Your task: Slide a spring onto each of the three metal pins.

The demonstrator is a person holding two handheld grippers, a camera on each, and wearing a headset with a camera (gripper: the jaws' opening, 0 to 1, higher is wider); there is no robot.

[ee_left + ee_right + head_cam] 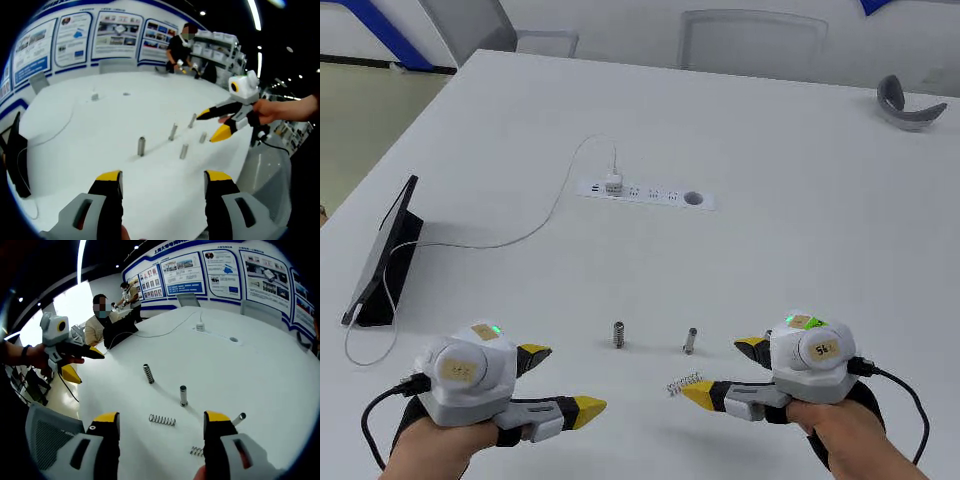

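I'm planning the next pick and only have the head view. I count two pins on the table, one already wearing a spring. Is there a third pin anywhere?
Observer: Yes. The right gripper view shows a third pin beside the right gripper. Its top is bare and its lower part is hidden behind a jaw.
Operator: And springs? I see one loose spring by that gripper's tip.
Observer: A second spring lies on the table between the same jaws, nearer the camera than yours.
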